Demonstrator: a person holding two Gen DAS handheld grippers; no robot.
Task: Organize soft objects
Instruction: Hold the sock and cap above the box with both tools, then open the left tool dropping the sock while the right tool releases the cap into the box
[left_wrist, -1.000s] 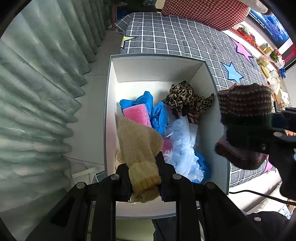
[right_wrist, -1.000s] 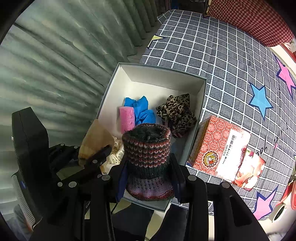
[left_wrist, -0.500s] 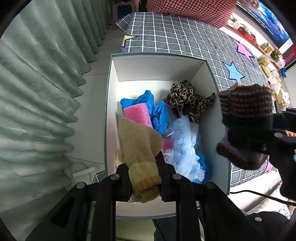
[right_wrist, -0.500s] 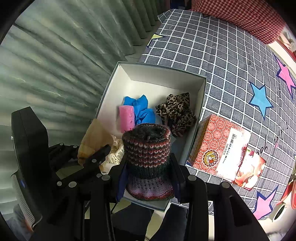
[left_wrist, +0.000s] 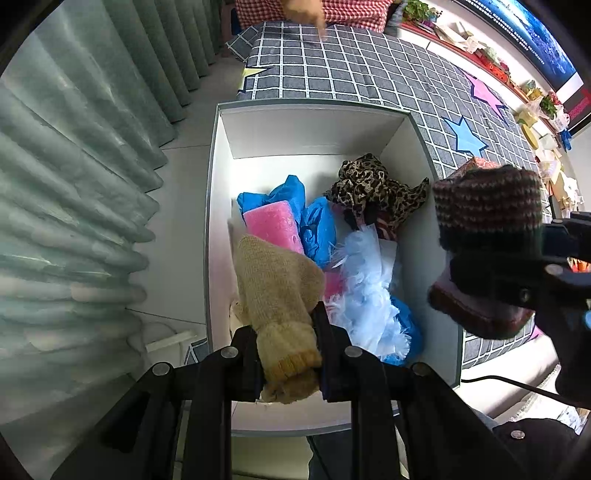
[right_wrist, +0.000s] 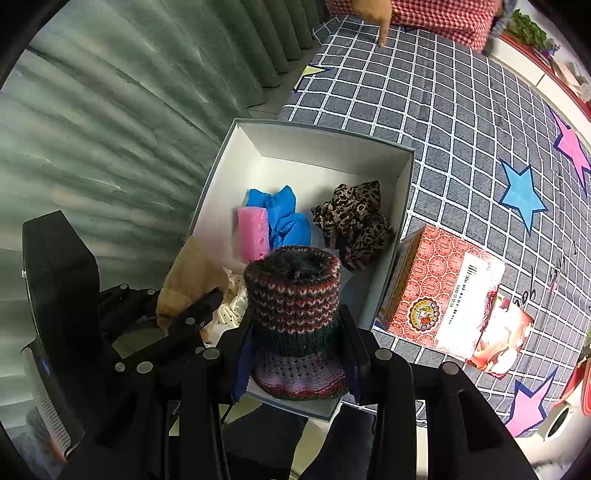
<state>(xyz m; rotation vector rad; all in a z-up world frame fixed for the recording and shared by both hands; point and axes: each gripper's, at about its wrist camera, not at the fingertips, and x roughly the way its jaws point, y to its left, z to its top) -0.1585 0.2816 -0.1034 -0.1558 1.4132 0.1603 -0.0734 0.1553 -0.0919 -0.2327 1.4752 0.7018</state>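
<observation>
My left gripper (left_wrist: 285, 332) is shut on a beige knitted sock (left_wrist: 277, 291) and holds it over the near end of the white box (left_wrist: 221, 177). The sock also shows in the right wrist view (right_wrist: 190, 277). My right gripper (right_wrist: 295, 336) is shut on a striped knitted hat (right_wrist: 293, 295), above the box's near right corner (right_wrist: 402, 192); the hat also shows in the left wrist view (left_wrist: 487, 218). In the box lie a pink sponge (left_wrist: 273, 227), blue cloths (left_wrist: 317, 229), a leopard-print fabric (left_wrist: 373, 188) and a light-blue feathery item (left_wrist: 369, 288).
A red patterned carton (right_wrist: 439, 291) lies on the grid-patterned mat (right_wrist: 443, 110) right of the box. Green curtains (left_wrist: 74, 166) hang on the left. A person's hand (right_wrist: 373, 11) points down at the far edge. Shelves with items (left_wrist: 546, 110) stand at far right.
Both grippers hold their items with little shift. A person's hand has come into view at the top over the far end of the mat.
</observation>
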